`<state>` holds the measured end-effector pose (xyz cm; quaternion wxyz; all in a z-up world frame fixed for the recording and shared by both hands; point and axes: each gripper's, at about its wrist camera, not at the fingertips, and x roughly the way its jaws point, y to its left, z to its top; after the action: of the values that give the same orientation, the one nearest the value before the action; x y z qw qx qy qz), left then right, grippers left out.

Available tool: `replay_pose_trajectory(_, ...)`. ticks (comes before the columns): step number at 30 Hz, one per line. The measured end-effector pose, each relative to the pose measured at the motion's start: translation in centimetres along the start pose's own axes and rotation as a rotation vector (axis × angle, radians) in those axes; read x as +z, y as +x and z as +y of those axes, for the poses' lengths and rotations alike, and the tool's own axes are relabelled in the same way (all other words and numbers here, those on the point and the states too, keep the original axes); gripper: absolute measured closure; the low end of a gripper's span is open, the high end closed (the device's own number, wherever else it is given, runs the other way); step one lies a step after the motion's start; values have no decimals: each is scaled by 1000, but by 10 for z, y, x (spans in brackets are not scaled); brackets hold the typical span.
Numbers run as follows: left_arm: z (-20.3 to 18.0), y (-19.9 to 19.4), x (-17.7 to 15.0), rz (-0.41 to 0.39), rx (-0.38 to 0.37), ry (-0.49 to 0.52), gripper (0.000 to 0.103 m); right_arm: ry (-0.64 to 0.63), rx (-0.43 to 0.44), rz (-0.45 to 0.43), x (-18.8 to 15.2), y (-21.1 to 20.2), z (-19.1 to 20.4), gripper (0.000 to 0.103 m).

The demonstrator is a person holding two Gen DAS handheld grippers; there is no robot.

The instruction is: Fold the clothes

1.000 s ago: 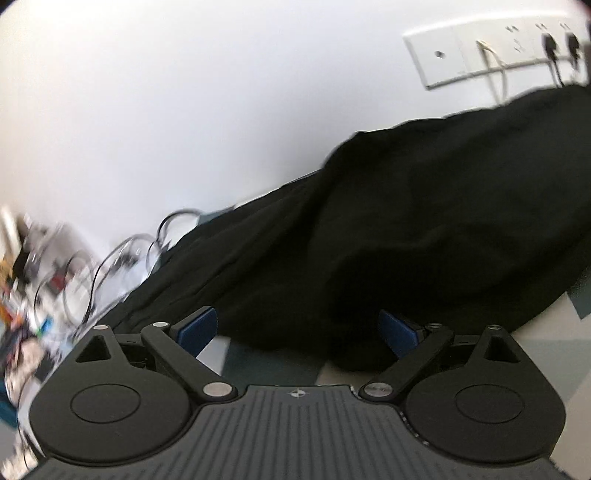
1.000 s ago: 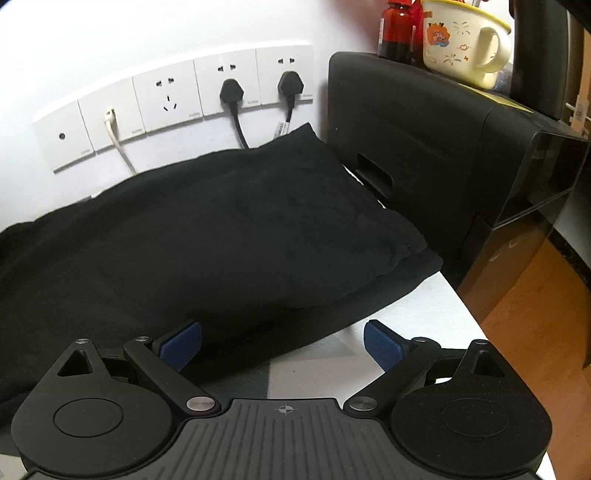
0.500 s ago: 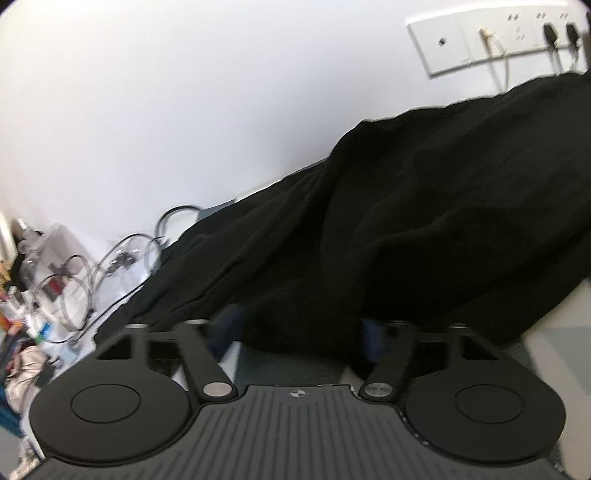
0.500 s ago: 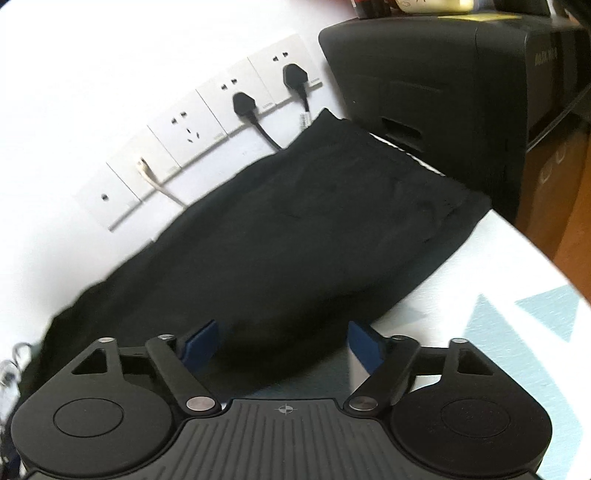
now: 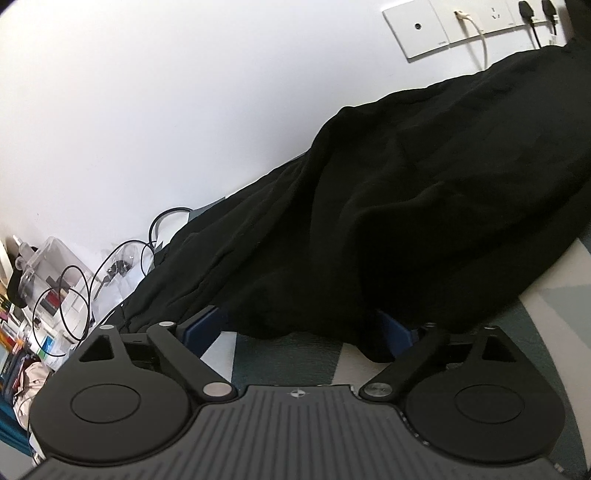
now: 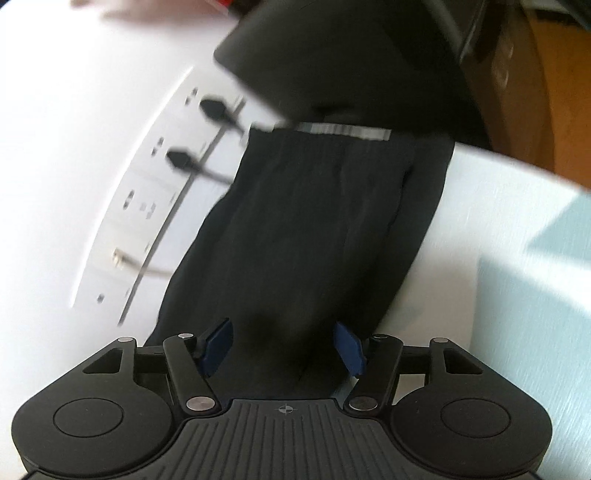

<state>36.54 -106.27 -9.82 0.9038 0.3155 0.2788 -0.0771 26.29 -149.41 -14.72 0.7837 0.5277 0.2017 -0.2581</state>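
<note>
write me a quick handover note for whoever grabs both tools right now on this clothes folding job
Left tool: jaws opening, wide at the near edge of the black garment, no grip visible.
Right tool: jaws closing around a bunch of the same cloth; pads not yet pressing.
The garment lies heaped on the patterned tabletop, against the wall under the sockets.
Done: partly gathered at most, no neat fold visible.
Left: finish the right grasp, take hold with the left, fold.

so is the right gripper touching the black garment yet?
Cannot tell. In the right wrist view the black garment lies between the closing jaws of the right gripper, but blur hides whether the blue pads press it.
</note>
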Motion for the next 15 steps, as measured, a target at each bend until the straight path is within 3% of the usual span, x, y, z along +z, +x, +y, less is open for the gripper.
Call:
replay_pose_trajectory(4,-9,0,2,-15,27,41,9,-15,-13,-20,6,10,-2,64)
replay_pose_trajectory(5,-12,-1,2,-22,35,58,9,-33,-15,-14,6,13,0,70)
replay_pose_trajectory(6,-15,-1,2,-29,43,74,9,-57,-14,4,6,16,4,85)
replay_pose_trajectory(8,-18,-1,4,-38,52,105,9,-78,0,30,5,20,11,97)
replay_pose_trajectory(12,-24,-1,6,-58,71,174,9,-53,58,-58,8,9,19,98)
replay_pose_trajectory(15,-29,-1,10,-64,72,204,8,-80,61,-53,8,9,24,98)
